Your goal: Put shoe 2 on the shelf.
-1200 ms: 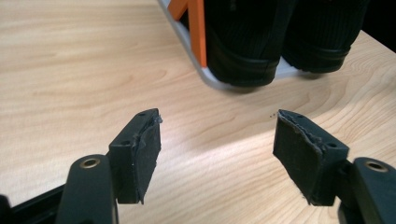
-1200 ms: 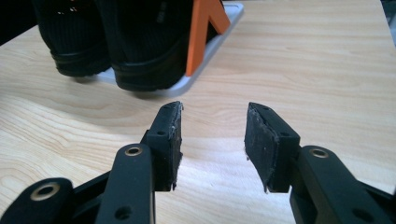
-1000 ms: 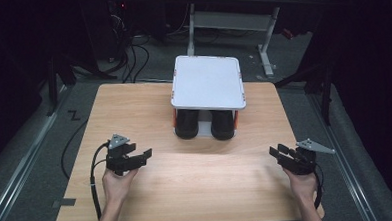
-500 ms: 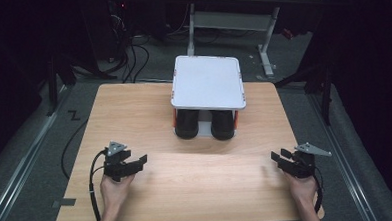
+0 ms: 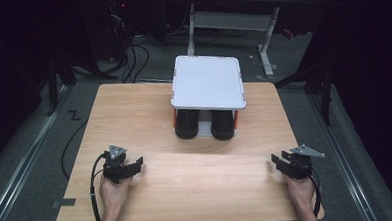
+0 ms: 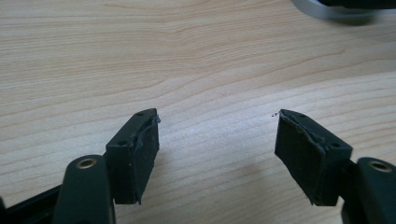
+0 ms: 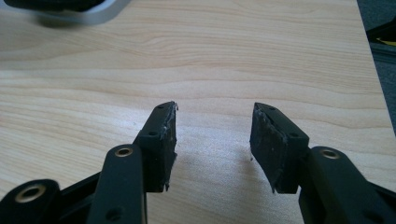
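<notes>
Wooden table [image 5: 184,121]: white square-topped stand [image 5: 208,82] at far centre, two black cylinders [image 5: 187,123] beneath its top. Left gripper [image 5: 131,167]: near left edge, low over bare wood, jaws spread wide, nothing between. Right gripper [image 5: 280,162]: near right edge, jaws parted, empty. Both well apart from stand.
</notes>
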Available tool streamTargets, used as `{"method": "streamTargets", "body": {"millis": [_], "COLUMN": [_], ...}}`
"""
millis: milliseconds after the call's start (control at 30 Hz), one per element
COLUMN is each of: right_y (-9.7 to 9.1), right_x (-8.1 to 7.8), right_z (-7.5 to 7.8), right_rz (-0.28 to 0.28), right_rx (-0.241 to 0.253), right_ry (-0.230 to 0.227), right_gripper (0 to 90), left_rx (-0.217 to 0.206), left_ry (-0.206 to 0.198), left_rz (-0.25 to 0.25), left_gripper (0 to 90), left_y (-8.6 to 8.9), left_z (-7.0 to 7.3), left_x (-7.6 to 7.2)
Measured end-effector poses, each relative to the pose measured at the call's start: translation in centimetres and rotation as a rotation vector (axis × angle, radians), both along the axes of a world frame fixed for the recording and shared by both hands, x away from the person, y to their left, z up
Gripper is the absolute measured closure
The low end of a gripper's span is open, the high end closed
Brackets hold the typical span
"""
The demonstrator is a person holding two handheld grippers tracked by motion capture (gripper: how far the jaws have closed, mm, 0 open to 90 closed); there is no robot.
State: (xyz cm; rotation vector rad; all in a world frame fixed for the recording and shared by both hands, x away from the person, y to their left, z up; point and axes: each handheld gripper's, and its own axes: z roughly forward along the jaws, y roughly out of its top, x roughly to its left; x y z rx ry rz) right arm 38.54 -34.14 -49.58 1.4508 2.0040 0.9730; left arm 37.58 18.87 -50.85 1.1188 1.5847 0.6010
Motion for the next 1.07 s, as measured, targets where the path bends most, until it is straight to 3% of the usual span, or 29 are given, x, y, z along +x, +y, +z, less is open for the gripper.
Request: {"method": "streamTargets", "body": {"millis": [233,333,433,567,1067], "right_y": [0.22,0.56,0.82,0.56,0.56], "right_x": [0.31,0.54,0.62,0.91,1.02], "right_z": [-0.33,-0.43,-0.42,-0.44,-0.46], "right_rz": [-0.008,0.007,0.018,0.017,0.033], "right_rx": [-0.016,-0.071,-0.091,-0.061,-0.062], "right_ry": [0.007,0.025,0.018,0.039,0.042], "right_gripper": [50.9,49.2,47.3,42.0,38.7], "left_rx": [0.028,0.053,0.077,0.083,0.081], "left_ry": [0.006,0.006,0.007,0.008,0.012], "left_rz": [0.013,0.012,0.009,0.013,0.006], "left_gripper": [31.4,31.7,31.6,30.1,27.0], "left_y": [-0.3,-0.52,-0.75,-0.85,-0.91], "left_z": [-0.6,-0.8,-0.9,-0.94,-0.95], "left_x": [0.35,0.37,0.38,0.47,0.49]}}
